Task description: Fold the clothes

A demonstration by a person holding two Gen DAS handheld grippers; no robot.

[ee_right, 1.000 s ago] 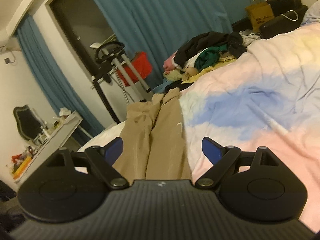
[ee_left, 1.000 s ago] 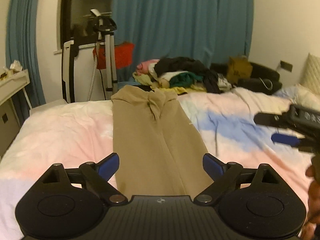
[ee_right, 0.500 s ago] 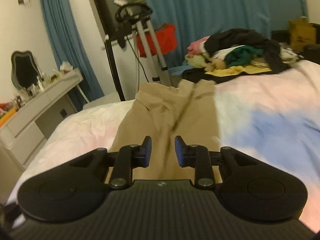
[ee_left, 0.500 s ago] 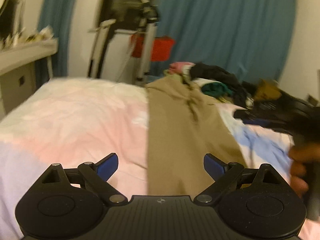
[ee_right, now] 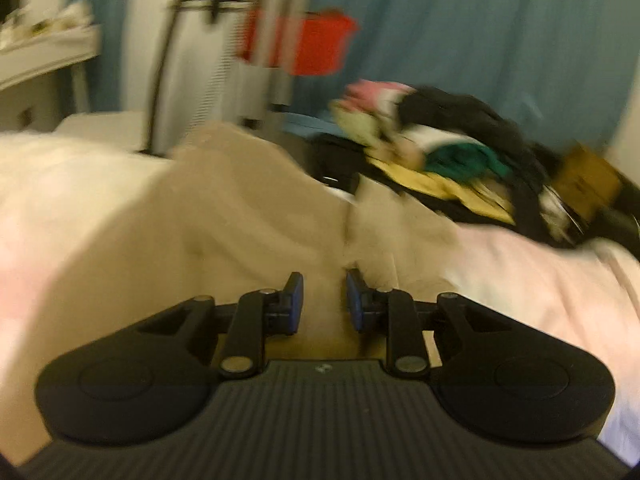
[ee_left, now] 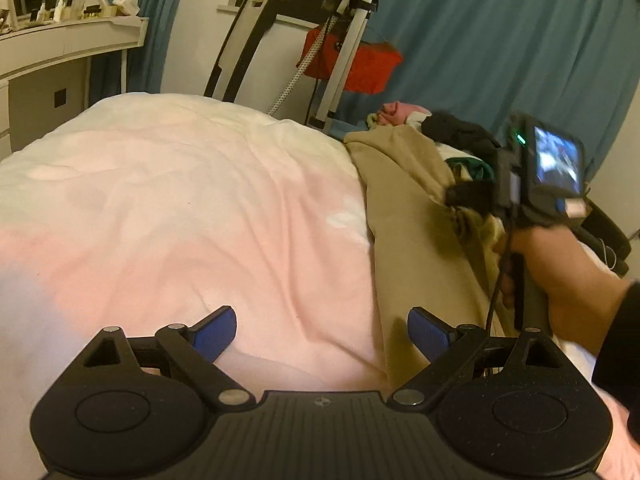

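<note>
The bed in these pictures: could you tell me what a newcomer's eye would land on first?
The tan trousers stretch lengthwise down the pink and white bed. The right gripper hangs over them, jaws closing, though whether it pinches cloth is unclear. Behind, a heap of clothes sits before a blue curtain.

I see tan trousers (ee_left: 404, 216) lying lengthwise on the bed's pink-and-white duvet (ee_left: 200, 208); the fabric bunches into folds partway along; a heap of mixed clothes (ee_right: 452, 152) sits beyond them.
</note>
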